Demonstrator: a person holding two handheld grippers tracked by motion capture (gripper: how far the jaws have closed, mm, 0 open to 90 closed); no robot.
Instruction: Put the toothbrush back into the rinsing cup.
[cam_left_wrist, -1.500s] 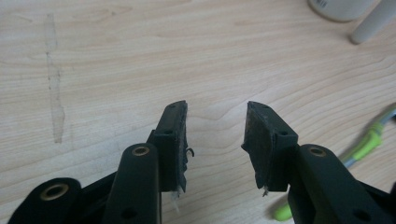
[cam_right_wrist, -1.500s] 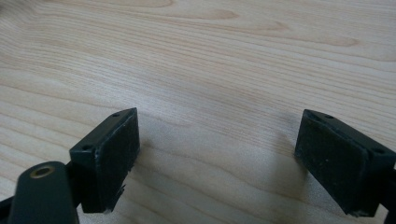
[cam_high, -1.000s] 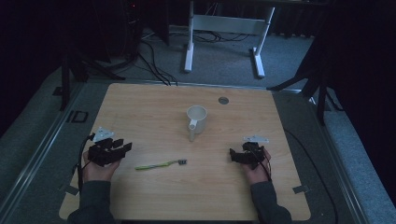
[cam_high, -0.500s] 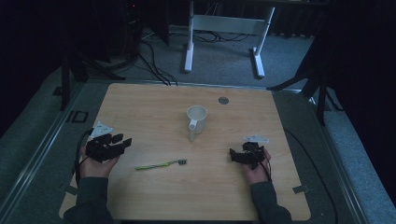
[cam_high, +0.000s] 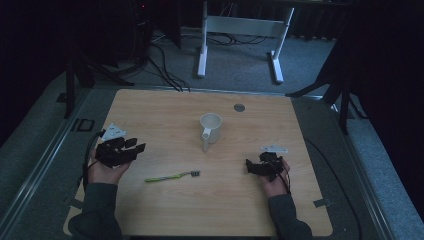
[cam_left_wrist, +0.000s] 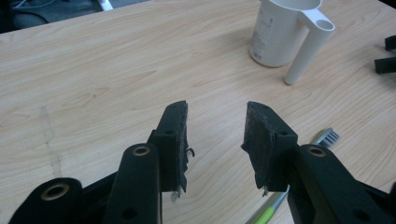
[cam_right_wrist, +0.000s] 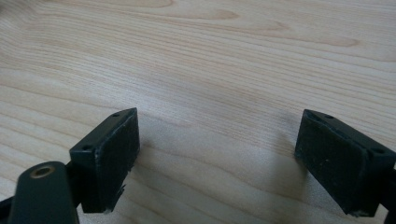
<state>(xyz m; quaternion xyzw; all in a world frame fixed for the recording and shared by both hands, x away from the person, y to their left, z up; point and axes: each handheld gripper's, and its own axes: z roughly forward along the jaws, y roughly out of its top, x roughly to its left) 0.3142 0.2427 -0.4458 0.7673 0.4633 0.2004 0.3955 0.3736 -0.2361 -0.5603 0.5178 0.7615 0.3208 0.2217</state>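
A white mug (cam_high: 211, 127) stands upright near the middle of the wooden table (cam_high: 165, 115), its handle toward me; it also appears at the top right of the left gripper view (cam_left_wrist: 280, 32). A green toothbrush (cam_high: 172, 176) lies flat in front of it, bristle end (cam_left_wrist: 329, 136) to the right. My left gripper (cam_high: 136, 146) hovers left of the toothbrush, pointing right. Its jaws (cam_left_wrist: 217, 116) stand apart with nothing between them and have just been closing a little. My right gripper (cam_high: 248, 166) rests low at the right, pointing left, open (cam_right_wrist: 219, 135) over bare wood.
A round grey grommet (cam_high: 239, 107) sits in the table behind the mug. Beyond the far edge stand a white desk frame (cam_high: 202, 45) and floor cables (cam_high: 165, 70). The tips of the right gripper (cam_left_wrist: 386, 53) show at the right edge of the left gripper view.
My left hand has lifted slightly and drifted a little away from me. The right hand, the mug and the toothbrush have stayed where they were.
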